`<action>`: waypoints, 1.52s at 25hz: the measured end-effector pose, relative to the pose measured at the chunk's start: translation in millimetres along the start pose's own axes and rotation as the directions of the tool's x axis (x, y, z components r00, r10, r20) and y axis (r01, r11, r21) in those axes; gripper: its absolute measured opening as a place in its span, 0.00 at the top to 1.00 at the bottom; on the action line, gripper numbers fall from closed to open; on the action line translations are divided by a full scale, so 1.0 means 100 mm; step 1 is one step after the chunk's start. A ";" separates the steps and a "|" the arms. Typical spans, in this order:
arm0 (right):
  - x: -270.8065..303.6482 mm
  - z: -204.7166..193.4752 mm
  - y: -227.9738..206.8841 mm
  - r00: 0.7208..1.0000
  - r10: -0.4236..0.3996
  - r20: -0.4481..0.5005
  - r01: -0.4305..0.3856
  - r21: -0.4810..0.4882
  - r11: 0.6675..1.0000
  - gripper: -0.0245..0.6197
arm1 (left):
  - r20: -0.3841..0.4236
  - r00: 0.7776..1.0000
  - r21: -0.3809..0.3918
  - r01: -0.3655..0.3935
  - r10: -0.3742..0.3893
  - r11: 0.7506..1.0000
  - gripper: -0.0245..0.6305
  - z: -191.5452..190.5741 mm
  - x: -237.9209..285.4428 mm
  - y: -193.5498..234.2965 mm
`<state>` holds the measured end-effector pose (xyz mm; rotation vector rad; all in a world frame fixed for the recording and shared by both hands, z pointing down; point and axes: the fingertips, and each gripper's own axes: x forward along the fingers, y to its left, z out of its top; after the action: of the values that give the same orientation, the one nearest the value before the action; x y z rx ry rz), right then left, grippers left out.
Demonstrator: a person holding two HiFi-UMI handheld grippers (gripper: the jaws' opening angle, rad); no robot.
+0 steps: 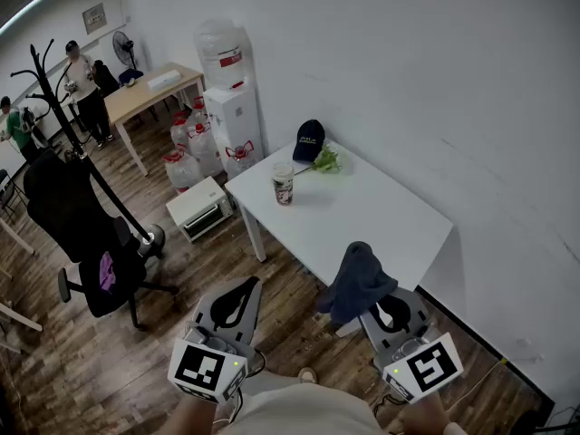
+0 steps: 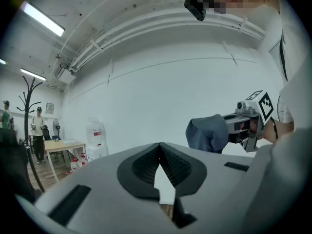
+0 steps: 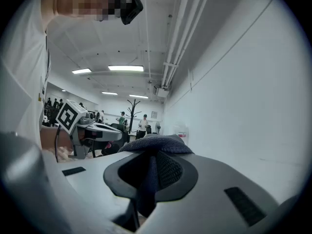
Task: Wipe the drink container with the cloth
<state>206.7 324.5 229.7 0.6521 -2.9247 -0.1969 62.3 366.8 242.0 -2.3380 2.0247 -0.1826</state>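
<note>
Your right gripper (image 1: 379, 304) clamps the dark cloth (image 1: 361, 281) over the white table's (image 1: 390, 220) near corner; the drink cup (image 1: 283, 183) stands upright ahead-left by the far-left edge — your closed, empty left gripper (image 1: 241, 288) looks nearer.

1. This is a shared office or plain workroom: bare white walls, a wood-plank floor (image 1: 181, 275), long tube lights (image 3: 126, 68) and exposed pipes (image 3: 176, 38) along the ceiling.
2. The furniture is office stock: a white desk (image 1: 390, 220), a wooden desk (image 1: 149, 96), a black swivel chair (image 1: 86, 234) and a coat stand (image 1: 56, 98).
3. A water dispenser (image 1: 233, 116) stands against the wall with spare jugs (image 1: 186, 148) beside it. A small oven (image 1: 201, 208) sits on the floor.
4. A standing fan (image 1: 124, 45) and several people (image 1: 82, 80) are at the far end.
</note>
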 end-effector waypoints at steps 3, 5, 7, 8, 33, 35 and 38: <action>-0.03 -0.04 -0.06 1.000 -0.007 -0.003 0.007 0.002 1.000 0.87 | -0.010 1.000 0.006 0.000 0.000 1.000 0.93 -0.03 0.04 -0.05; -0.05 -0.08 -0.09 1.000 -0.007 -0.002 0.007 0.007 1.000 0.87 | -0.016 1.000 0.011 -0.004 0.004 1.000 0.93 -0.05 0.06 -0.07; -0.09 -0.10 -0.13 1.000 -0.006 -0.002 0.006 0.016 1.000 0.87 | -0.024 1.000 0.015 -0.007 0.007 1.000 0.93 -0.05 0.08 -0.09; -0.10 -0.11 -0.14 1.000 -0.006 -0.002 0.006 0.021 1.000 0.87 | -0.026 1.000 0.017 -0.007 0.007 1.000 0.93 -0.05 0.09 -0.11; 0.08 -0.30 -0.49 1.000 0.010 0.007 -0.010 0.069 0.998 0.87 | -0.060 0.998 0.026 0.001 0.001 1.000 0.93 -0.19 0.56 -0.15; 0.17 -0.39 -0.54 1.000 0.012 -0.004 -0.012 0.087 0.996 0.87 | -0.063 0.998 0.024 0.011 -0.009 1.000 0.93 -0.26 0.66 -0.12; 0.31 -0.44 -0.61 1.000 0.012 -0.011 -0.011 0.088 0.996 0.87 | -0.071 0.997 0.020 0.024 -0.023 0.999 0.93 -0.34 0.77 -0.04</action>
<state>211.1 252.6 267.2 0.6467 -2.9392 -0.0627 72.7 292.7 281.1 -2.3770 2.0162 -0.2905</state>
